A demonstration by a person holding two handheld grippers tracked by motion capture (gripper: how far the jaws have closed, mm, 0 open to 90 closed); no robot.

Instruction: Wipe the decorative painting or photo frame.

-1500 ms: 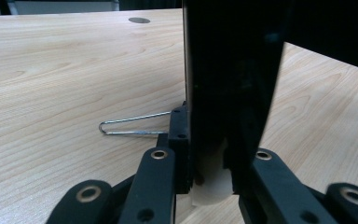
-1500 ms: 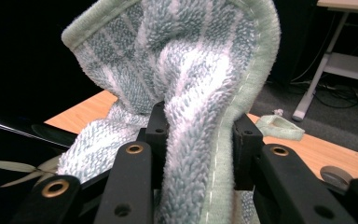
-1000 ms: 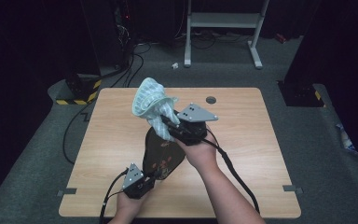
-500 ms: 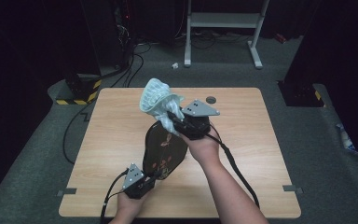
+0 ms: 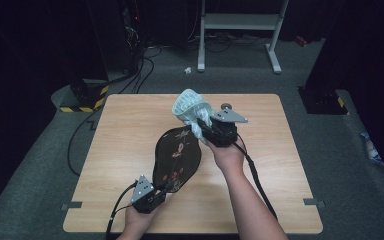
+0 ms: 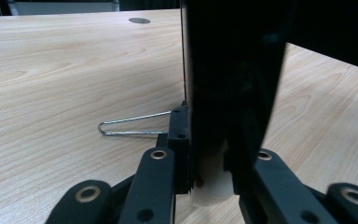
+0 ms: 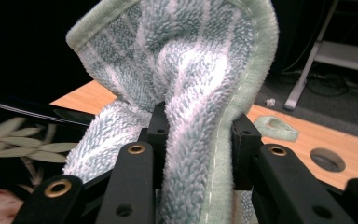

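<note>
Left tool (image 5: 155, 194) clamped on near edge of black oval tray with leaf-and-flower print (image 5: 177, 155), tray tilted above light wooden worktop (image 5: 125, 140). Right tool (image 5: 206, 131) clamped on bunched pale green-and-white striped terry towel (image 5: 190, 107), towel touching tray's far end. Thin bent wire clip (image 6: 130, 125) lies on worktop beside left tool.

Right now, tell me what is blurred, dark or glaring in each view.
High view: the table is evenly lit, the room behind nearly black, and the tray gives soft reflections. Left gripper view: the tray fills the middle as a dark, blurred slab, while the wood grain and the wire clip are sharp. Right gripper view: the towel is crisp, the background soft.
</note>
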